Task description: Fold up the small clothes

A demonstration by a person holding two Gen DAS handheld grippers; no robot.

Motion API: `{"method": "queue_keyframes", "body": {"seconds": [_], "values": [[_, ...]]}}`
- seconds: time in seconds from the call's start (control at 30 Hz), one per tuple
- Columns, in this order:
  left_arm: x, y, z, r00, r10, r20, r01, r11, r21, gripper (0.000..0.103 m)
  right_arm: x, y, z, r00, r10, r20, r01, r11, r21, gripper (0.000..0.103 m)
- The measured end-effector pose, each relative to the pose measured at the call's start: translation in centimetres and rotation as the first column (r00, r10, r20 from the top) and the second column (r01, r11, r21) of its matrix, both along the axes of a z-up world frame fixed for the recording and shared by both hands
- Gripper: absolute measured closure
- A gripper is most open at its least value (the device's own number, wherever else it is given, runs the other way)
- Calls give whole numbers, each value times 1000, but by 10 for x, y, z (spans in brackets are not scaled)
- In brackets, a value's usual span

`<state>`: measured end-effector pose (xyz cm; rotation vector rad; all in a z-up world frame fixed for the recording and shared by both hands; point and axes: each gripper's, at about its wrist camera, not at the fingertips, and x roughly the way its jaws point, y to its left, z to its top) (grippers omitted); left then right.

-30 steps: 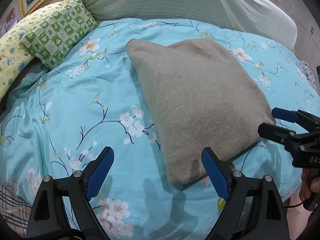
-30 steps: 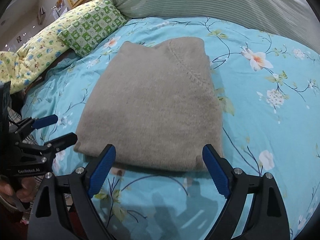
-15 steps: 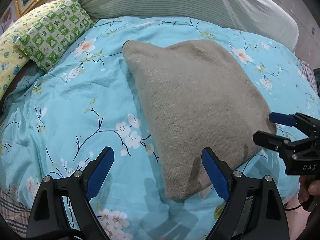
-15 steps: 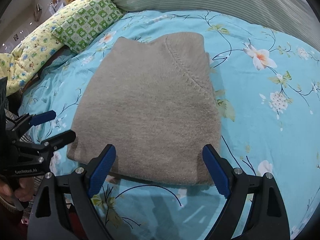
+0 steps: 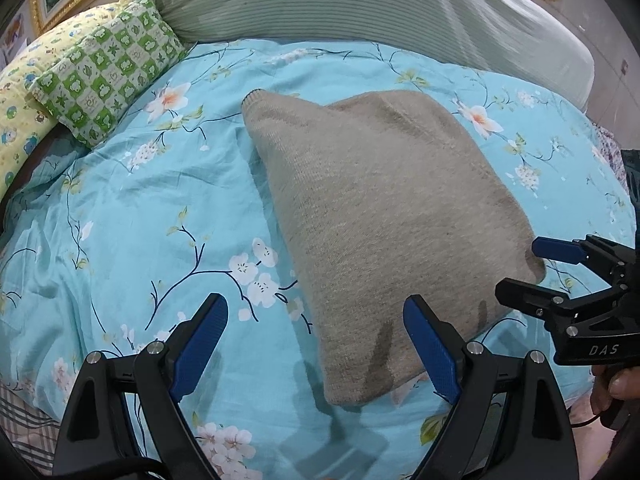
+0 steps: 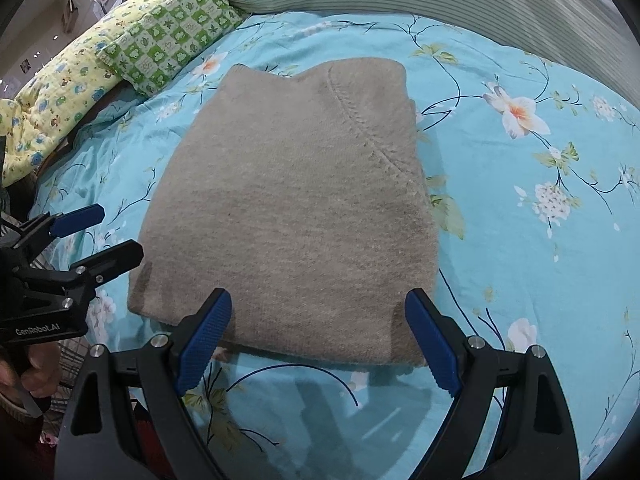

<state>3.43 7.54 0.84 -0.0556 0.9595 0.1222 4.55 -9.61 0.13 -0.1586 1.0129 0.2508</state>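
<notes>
Right wrist view looks down on a folded taupe knit sweater [image 6: 296, 216] lying flat on a bed covered by a turquoise floral duvet [image 6: 520, 220] — its near hem sits just in front of the right gripper [image 6: 318, 340], whose blue-padded fingers [image 6: 204, 340] stand wide apart with nothing pressed between them. A raised diagonal seam runs across the sweater's upper right part. At the left edge of that view the left gripper [image 6: 98, 234] hovers beside the sweater's near left corner, its fingers spread and empty, a hand [image 6: 28, 364] gripping its handle. From the left wrist view the sweater [image 5: 384, 216] lies ahead and to the right, and the right gripper [image 5: 532, 268] brackets its near right corner without clamping it. A green checked pillow [image 5: 104, 76] and a yellow printed pillow [image 5: 16, 96] rest at the far left of the bed, beside a striped grey-green bolster [image 5: 360, 4] — all well apart from the sweater.
</notes>
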Motion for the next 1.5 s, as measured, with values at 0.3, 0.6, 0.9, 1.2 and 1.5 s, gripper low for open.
{"method": "queue_keyframes", "body": {"seconds": [0.3,0.6,0.9,1.2,1.5], "values": [[-3,-2,1,1000,6,4,-6,1000,-2,13,2,-1,-1,1000,-2,-6,2,1000,-9,14],[-3,-2,1,1000,7,6,-7,1000,-1,13,2,-1,-1,1000,-1,-8,1,1000,-14,14],[-4,-4,2,1000,6,9,-6,1000,-3,13,3,1,-1,1000,6,-13,-6,1000,-18,14],[-4,-6,1,1000,3,10,-3,1000,-4,13,3,0,-1,1000,6,-15,-6,1000,-20,14],[-2,-6,0,1000,1,5,-1,1000,-5,13,3,0,0,1000,7,-14,-7,1000,-18,14]]}}
